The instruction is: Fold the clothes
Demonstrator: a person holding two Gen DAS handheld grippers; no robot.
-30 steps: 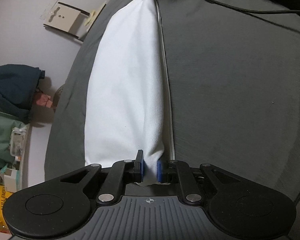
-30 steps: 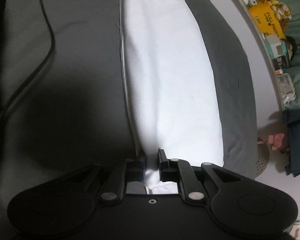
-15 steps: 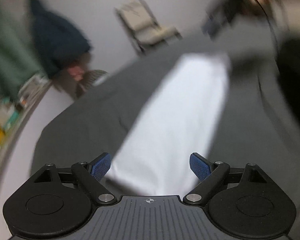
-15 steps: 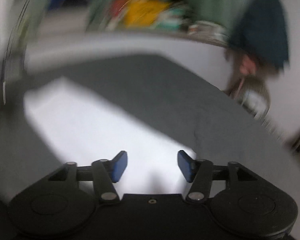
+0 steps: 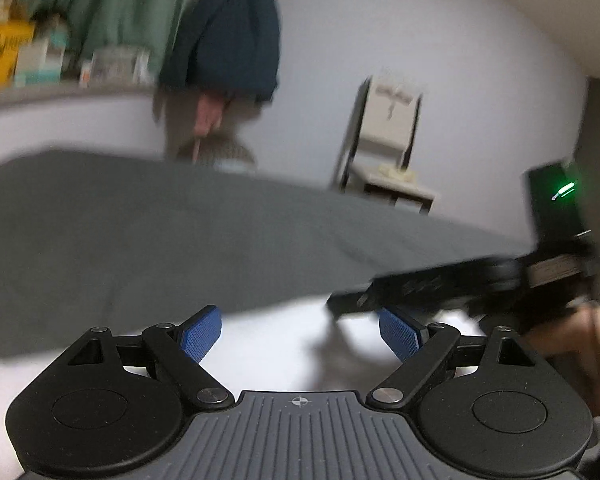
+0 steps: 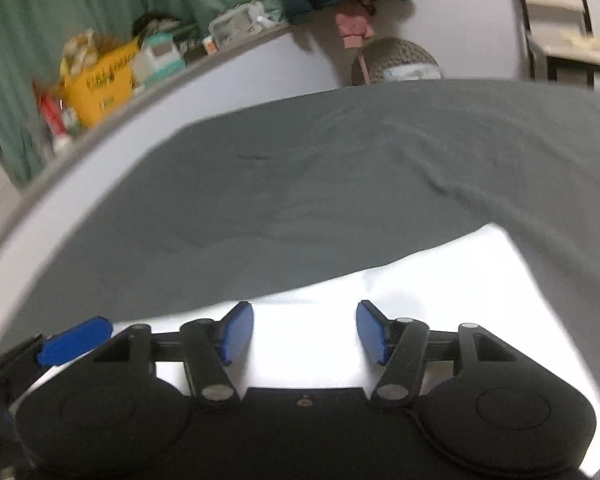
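Nearest the left wrist camera, the left gripper (image 5: 300, 334) has its blue-padded fingers (image 5: 201, 334) spread wide with nothing between them, over the near part of the white cloth (image 5: 268, 344), which lies flat on the grey sheet (image 5: 180, 232). Just beyond its right finger, this view alone shows the right gripper (image 5: 440, 288) from the side, blurred, a green light on its body and a hand (image 5: 580, 344) behind it; whether that one is open cannot be told here.

The right wrist view settles it: the right gripper (image 6: 305, 330) also stands wide open and holds nothing, the white cloth (image 6: 440, 280) spread beneath and ahead of its fingers (image 6: 236, 330), its far right corner lying on the grey sheet (image 6: 340, 168). A blue pad of the left gripper (image 6: 74, 340) shows at the lower left.

Farther off, both views show a green curtain (image 6: 80, 12), a dark blue garment (image 5: 228, 28) and a chair (image 5: 388, 148) by the wall. Only the right view shows the yellow box (image 6: 100, 82) clearly.
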